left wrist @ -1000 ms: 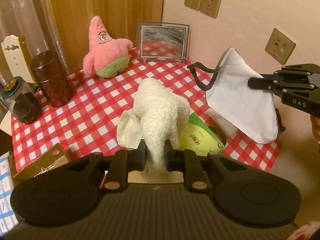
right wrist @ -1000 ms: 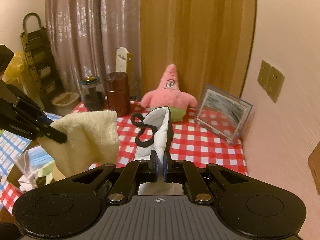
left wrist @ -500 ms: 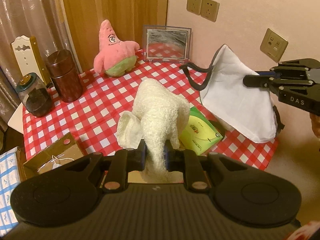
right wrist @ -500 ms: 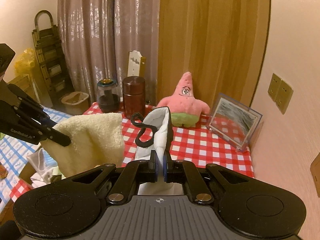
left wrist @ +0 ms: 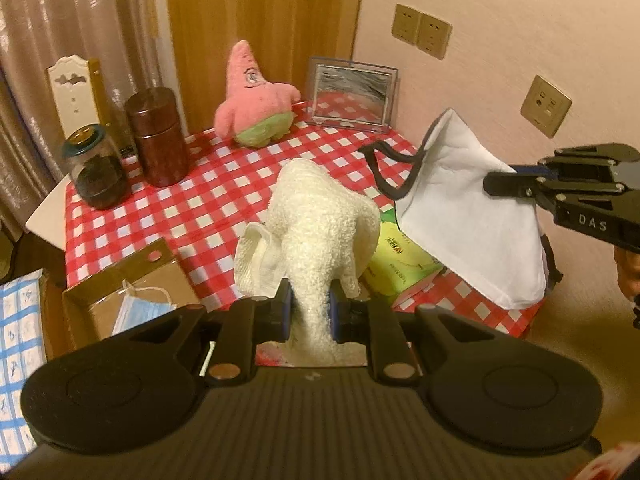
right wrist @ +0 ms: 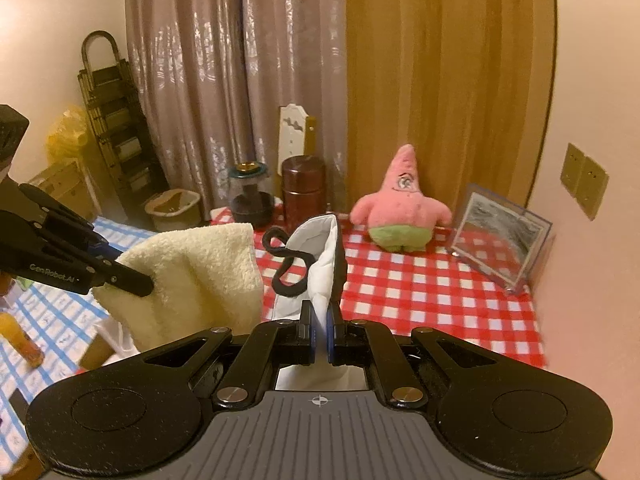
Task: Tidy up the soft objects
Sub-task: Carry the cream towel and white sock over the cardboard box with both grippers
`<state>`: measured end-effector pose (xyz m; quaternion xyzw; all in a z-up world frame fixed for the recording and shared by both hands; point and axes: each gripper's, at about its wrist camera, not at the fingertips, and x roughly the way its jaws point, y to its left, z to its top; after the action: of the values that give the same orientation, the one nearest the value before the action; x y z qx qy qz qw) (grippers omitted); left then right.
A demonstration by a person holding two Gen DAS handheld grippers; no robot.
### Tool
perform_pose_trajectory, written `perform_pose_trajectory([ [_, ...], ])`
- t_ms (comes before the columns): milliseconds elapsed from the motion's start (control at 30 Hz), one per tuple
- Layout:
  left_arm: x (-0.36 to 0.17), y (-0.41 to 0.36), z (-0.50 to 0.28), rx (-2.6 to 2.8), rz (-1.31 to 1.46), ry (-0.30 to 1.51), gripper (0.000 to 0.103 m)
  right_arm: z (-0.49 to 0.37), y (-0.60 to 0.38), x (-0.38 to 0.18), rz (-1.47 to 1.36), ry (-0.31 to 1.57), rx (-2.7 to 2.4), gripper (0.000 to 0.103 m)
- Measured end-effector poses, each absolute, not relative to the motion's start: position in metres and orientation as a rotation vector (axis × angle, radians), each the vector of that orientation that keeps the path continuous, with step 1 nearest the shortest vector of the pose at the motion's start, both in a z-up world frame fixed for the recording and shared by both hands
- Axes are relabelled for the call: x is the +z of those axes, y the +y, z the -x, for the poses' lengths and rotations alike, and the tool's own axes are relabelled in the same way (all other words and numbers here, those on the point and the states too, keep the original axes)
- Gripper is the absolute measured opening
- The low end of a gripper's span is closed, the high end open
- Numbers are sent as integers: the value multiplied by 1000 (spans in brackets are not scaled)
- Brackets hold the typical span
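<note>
The left gripper [left wrist: 310, 308] has its fingers closed on a cream towel [left wrist: 320, 224], which is pinched in the middle and stands up in front of the camera, above the worktop [left wrist: 208, 208] with the red and white checked cloth. The right gripper [right wrist: 319, 334] has its fingers closed on the edge of a white cloth bag [right wrist: 320, 264] with a black trim and a black strap [right wrist: 286, 260]; in the left wrist view the same bag [left wrist: 472, 216] hangs from the right gripper [left wrist: 500, 184] over the right part of the worktop, close to the wall. In the right wrist view the towel [right wrist: 196, 276] hangs from the left gripper [right wrist: 132, 280], just beside the bag on its left side. Under the towel and the bag lies a green and yellow packet [left wrist: 400, 268] on the checked cloth. At the back of the worktop stands a pink star plush toy [left wrist: 254, 100] with green shorts, and beside it on the right a picture frame [left wrist: 352, 96] leans near the wall. A brown canister [left wrist: 158, 136] and a glass jar [left wrist: 94, 168] with dark content stand at the back left corner. At the near left edge is a cardboard box [left wrist: 132, 284] with a blue face mask [left wrist: 140, 312] in it.
</note>
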<state>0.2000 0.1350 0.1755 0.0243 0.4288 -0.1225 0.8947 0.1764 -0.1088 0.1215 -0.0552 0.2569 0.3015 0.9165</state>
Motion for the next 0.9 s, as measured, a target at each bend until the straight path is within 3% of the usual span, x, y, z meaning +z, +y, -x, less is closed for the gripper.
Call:
perform_pose_trajectory([
  [467, 174, 226, -151, -107, -11, 902, 16, -155, 1, 104, 50, 585, 739, 5],
  [900, 125, 294, -141, -2, 60, 943, 16, -168, 90, 59, 30, 648, 774, 5],
])
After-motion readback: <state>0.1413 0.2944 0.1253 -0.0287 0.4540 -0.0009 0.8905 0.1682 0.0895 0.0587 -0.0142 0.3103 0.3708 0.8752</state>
